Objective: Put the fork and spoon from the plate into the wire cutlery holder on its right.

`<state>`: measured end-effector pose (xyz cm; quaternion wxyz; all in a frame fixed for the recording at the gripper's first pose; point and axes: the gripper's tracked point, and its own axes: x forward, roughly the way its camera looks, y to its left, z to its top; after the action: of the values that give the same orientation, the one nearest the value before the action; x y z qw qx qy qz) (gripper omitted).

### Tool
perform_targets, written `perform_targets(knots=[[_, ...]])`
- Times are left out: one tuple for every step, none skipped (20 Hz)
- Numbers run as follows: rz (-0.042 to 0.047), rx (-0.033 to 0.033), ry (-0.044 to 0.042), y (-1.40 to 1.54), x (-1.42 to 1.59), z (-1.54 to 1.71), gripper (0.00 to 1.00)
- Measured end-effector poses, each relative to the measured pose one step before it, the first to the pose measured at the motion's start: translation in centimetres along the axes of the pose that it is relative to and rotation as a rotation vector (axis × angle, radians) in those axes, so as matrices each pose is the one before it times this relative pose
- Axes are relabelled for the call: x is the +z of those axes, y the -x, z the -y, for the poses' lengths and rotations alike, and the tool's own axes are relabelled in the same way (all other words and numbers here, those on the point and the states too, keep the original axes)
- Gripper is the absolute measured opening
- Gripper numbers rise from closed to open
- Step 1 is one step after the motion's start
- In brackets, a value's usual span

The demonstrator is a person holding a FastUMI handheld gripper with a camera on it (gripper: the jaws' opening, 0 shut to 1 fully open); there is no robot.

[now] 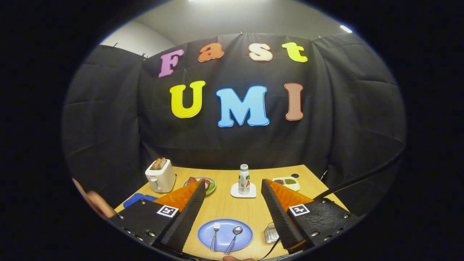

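Cutlery lies side by side on the blue plate [243,242]: fork [215,235] left, spoon [234,239] right, wire holder [270,232] just beside. Gripper [233,187] hangs above, fingers wide, empty. Both look light, stiff, slick; their patterned handles seem the best hold.

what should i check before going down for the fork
1. Gripper open: ok, fingers spread wide with nothing between them.
2. Fork reachable: ok, it lies on the blue plate, prongs pointing away, between the fingers.
3. Spoon apart from fork: ok, it lies beside the fork on its right, with a gap between them.
4. Wire holder in place: ok, right of the plate, partly hidden by the right finger.
5. Holder empty: cannot tell, too small and covered.
6. Path clear: ok, the bottle on its coaster stands well beyond the plate.
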<state>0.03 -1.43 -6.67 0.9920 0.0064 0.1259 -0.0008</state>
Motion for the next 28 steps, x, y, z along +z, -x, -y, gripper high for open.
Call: perform_targets(knots=[[-0.01814, 0.02644, 0.01120, 0.025, -0.901, -0.984, 0.96], [-0.00645, 0.01959, -0.00993, -0.182, -0.754, -0.937, 0.97], [-0.01039, 0.01837, 0.00591, -0.098, -0.580, -0.565, 0.97], [-0.02538, 0.00244, 0.02582, -0.243, -0.776, -0.232, 0.97], [-0.03094, 0.00883, 0.00987, -0.027, -1.108, -0.205, 0.97], [-0.02889, 0.00272, -0.00845, -0.271, -0.757, -0.014, 0.97], [-0.04391, -0.00307, -0.01162, -0.421, -1.206, 0.187, 0.97], [-0.06740, -0.00939, -0.00986, -0.471, -1.576, 0.063, 0.95], [-0.05659, -0.00254, -0.00444, -0.628, -1.431, 0.033, 0.95], [-0.06033, 0.00445, 0.00150, -0.734, -1.003, -0.052, 0.96], [-0.06076, 0.00631, 0.00111, -0.949, -1.188, -0.222, 0.96], [-0.07663, 0.00771, 0.00219, -1.127, -1.392, -0.260, 0.96], [-0.06501, 0.00724, -0.00113, -0.705, -1.307, -0.029, 0.96], [-0.07304, 0.00825, 0.00314, -1.042, -1.258, -0.195, 0.96], [-0.06951, 0.01379, 0.00495, -1.024, -1.153, -0.292, 0.96], [-0.05852, 0.01276, 0.00138, -0.921, -0.925, -0.288, 0.96], [-0.03894, 0.00937, -0.00546, -0.816, -0.593, -0.173, 0.96], [-0.01742, 0.00055, -0.00393, -0.723, -0.081, 0.045, 0.96], [-0.00938, -0.00265, -0.00054, -0.424, -0.178, 0.095, 0.96], [-0.01259, -0.00488, -0.00398, -0.363, -0.109, 0.066, 0.96], [-0.00733, -0.00299, -0.00657, -0.392, -0.141, 0.049, 0.96], [-0.00813, -0.00306, -0.00767, -0.257, 0.012, 0.048, 0.96], [-0.00856, -0.00493, -0.00489, -0.340, -0.192, -0.008, 0.96], [-0.01135, -0.00212, -0.00551, -0.306, -0.049, 0.020, 0.96], [-0.00989, -0.00350, -0.00309, -0.340, -0.107, -0.021, 0.96], [-0.00868, 0.00131, -0.00591, -0.321, 0.040, 0.036, 0.96], [-0.01237, -0.00169, -0.00233, -0.251, -0.280, -0.083, 0.96], [-0.01323, 0.00193, -0.00436, -0.288, -0.117, -0.080, 0.96]])
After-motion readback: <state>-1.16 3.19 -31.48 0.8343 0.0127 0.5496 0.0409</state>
